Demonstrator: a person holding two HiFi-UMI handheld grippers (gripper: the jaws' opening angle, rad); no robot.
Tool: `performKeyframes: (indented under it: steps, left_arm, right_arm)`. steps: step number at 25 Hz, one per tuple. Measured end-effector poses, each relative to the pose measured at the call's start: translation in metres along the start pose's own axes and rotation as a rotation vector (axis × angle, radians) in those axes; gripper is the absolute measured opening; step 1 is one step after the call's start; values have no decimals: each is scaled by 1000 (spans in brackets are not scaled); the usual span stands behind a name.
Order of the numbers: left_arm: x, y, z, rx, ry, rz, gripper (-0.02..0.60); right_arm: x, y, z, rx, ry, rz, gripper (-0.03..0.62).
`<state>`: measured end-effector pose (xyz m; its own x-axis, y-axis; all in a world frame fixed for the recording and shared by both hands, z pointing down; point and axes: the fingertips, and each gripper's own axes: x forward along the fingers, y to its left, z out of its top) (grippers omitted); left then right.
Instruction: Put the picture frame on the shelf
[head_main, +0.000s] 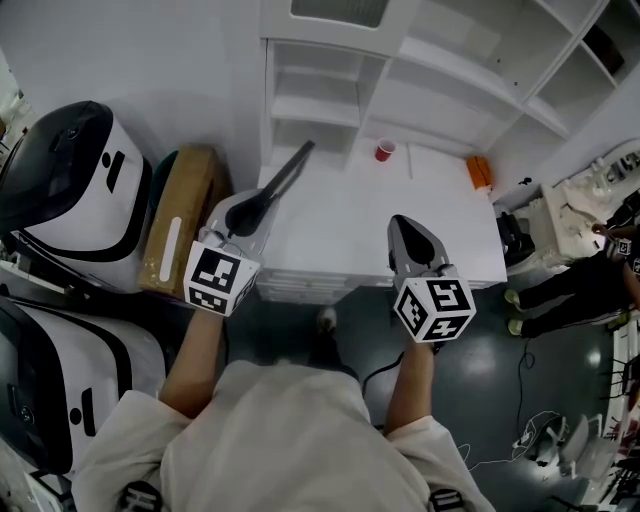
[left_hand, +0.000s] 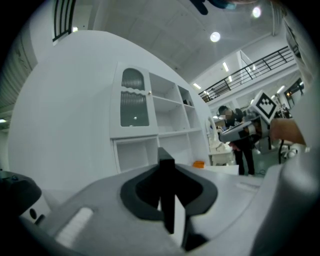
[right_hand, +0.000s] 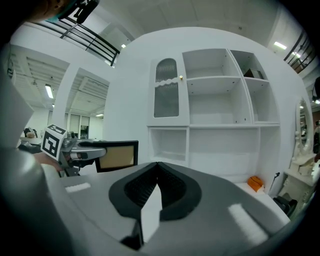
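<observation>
In the head view my left gripper (head_main: 258, 200) is shut on a black picture frame (head_main: 290, 170), which shows edge-on over the left part of the white counter (head_main: 340, 230). From the right gripper view the frame (right_hand: 117, 156) has a black border and a tan middle. In the left gripper view the frame's edge (left_hand: 167, 195) stands upright between the left gripper (left_hand: 166, 167) jaws. My right gripper (head_main: 398, 220) hovers over the counter's front right, shut and holding nothing (right_hand: 157, 165). Behind the counter stands the white shelf unit (head_main: 330, 100) with bare compartments (right_hand: 215, 125).
A red cup (head_main: 385, 150) and an orange thing (head_main: 479, 172) sit at the back of the counter. Left of it lie a cardboard box (head_main: 185, 215) and white-and-black machines (head_main: 70, 180). A person (head_main: 590, 275) stands at the right, with cables (head_main: 540, 440) on the floor.
</observation>
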<state>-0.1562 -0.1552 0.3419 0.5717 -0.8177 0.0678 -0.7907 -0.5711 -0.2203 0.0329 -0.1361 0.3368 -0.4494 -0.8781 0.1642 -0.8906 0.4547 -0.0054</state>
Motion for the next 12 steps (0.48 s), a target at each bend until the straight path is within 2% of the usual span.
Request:
performKeyframes:
  steps: [12]
  left_arm:
    - [80,24,4,37,31,39,38]
  right_arm:
    - [61,-70,10,9,5,37,6]
